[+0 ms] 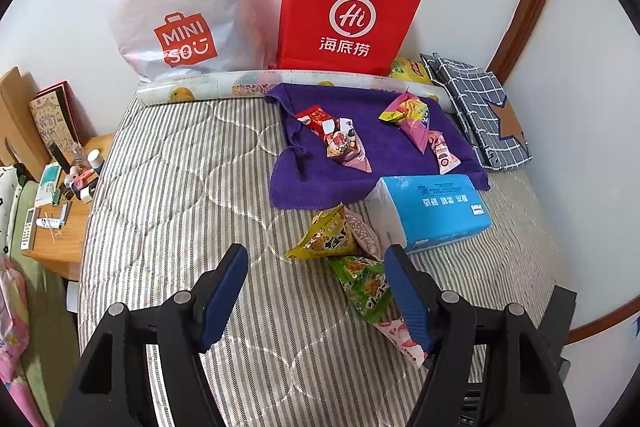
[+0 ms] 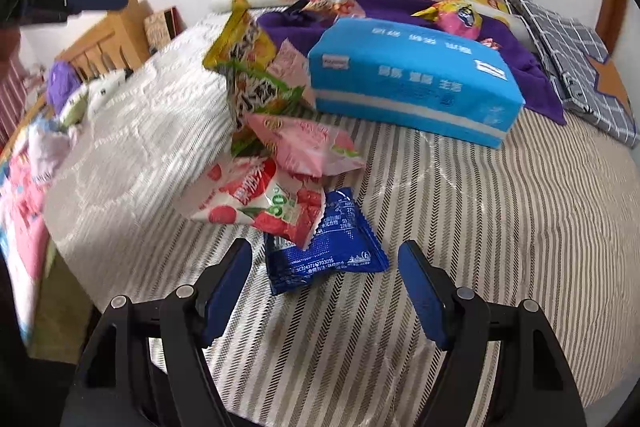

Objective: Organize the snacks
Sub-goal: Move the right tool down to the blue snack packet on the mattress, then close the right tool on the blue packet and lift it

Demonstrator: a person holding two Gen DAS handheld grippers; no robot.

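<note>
Both wrist views downward, right perhaps nearer, sharing tissue pack [image 1: 434, 213].

Soft, even daylight fills both views, casting faint shadows. Fisheye curvature bends the edges into black corners. The right wrist view smears with motion blur on its left; the left wrist view stays sharp.

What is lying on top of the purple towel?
On the purple towel lie several snack packets, in two small clusters. The blue tissue pack covers its near corner, so anything beneath there is hidden.
</note>
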